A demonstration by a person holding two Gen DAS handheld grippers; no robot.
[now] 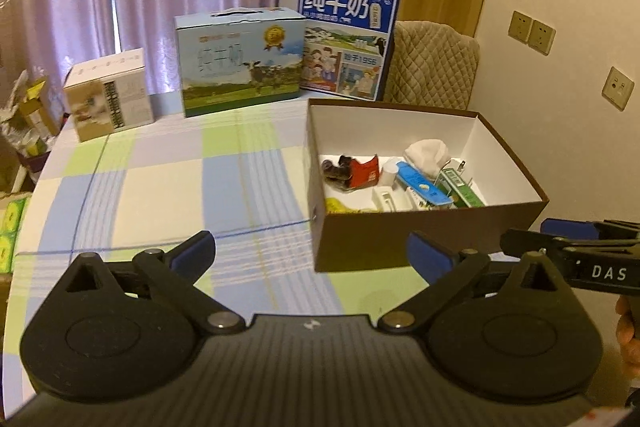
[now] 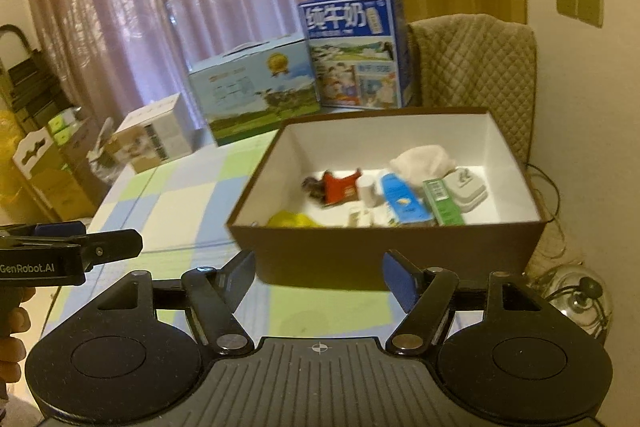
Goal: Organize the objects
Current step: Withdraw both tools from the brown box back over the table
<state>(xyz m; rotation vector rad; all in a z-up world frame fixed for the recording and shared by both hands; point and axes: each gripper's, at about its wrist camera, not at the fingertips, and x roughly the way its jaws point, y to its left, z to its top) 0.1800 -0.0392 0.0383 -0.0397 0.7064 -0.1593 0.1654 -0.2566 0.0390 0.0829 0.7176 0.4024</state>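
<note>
A checked tablecloth (image 1: pixel 168 187) covers the table under lilac curtains, with three cartons along the far edge. From the left, my left gripper (image 1: pixel 310 253) hovers spread wide and empty over bare cloth. The brown box (image 2: pixel 384 255) holding the small items sits just ahead of my right gripper (image 2: pixel 319 275), likewise spread and empty. I judge sorting nearly done; I'd approach the box squarely, low and slow.

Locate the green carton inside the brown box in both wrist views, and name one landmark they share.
Left wrist: the green carton lies at the right end of the items in the brown box, right of centre.
Right wrist: the green carton lies right of centre, between the blue carton and a white plug.
Shared landmark: the tall blue milk box behind the brown box.
</note>
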